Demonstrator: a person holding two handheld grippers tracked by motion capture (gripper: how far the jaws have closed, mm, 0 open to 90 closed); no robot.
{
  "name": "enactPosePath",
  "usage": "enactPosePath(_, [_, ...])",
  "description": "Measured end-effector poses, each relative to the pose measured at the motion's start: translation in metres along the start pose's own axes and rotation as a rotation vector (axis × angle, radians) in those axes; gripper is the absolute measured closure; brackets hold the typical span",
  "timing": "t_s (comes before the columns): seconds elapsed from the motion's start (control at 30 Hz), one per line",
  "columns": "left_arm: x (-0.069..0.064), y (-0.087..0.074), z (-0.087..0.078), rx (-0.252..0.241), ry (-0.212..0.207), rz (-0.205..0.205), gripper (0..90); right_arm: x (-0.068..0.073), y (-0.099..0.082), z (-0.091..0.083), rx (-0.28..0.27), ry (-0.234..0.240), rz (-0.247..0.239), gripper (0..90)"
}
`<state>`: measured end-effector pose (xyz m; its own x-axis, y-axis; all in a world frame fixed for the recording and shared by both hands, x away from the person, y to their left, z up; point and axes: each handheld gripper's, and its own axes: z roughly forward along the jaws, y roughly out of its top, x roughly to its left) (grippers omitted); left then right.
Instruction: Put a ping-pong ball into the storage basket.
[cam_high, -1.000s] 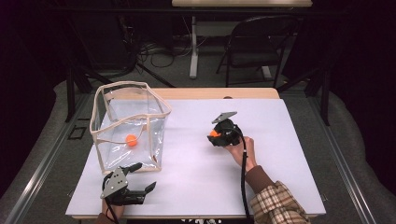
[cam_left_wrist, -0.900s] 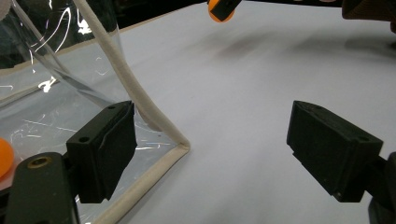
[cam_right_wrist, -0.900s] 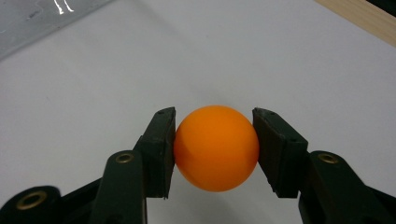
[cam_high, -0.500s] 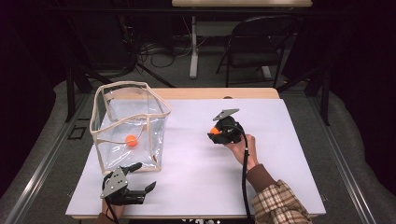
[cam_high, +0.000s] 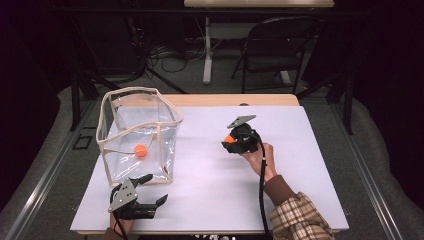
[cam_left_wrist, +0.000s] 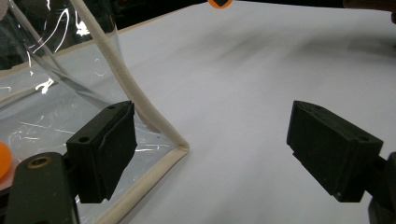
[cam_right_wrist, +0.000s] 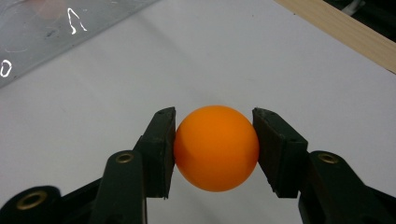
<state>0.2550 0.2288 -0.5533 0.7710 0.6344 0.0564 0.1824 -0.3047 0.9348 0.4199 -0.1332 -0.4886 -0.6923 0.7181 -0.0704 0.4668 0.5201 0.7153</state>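
Balls: two orange, one (cam_high: 140, 150) inside clear bag (cam_high: 150, 131), one (cam_right_wrist: 216, 148) clamped by right tool (cam_right_wrist: 215, 149); left tool (cam_left_wrist: 212, 154) apart.

right hand-held gripper (cam_high: 229, 142) | grips orange ball (cam_high: 229, 139) | over white table (cam_high: 310, 150)

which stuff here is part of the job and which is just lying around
In the job:
- orange ball clamped in the right gripper
- clear bag holding a second orange ball
- left gripper, open beside the bag's corner

Just about:
- folding chair
- floor cables
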Motion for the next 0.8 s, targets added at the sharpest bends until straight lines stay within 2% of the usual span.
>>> enactPosePath(0.27, [0.0,0.001,0.0,0.003,-0.003,0.008,15.9,0.0,0.007,-0.007,-0.01,0.006,-0.003,50.7])
enactPosePath(0.3, [0.0,0.001,0.0,0.003,-0.003,0.008,15.9,0.001,0.012,-0.011,-0.019,0.011,-0.007,50.7])
enactPosePath(0.8, [-0.001,0.0,0.001,0.0,0.0,0.006,15.9,0.0,0.019,-0.02,-0.036,0.012,-0.016,50.7])
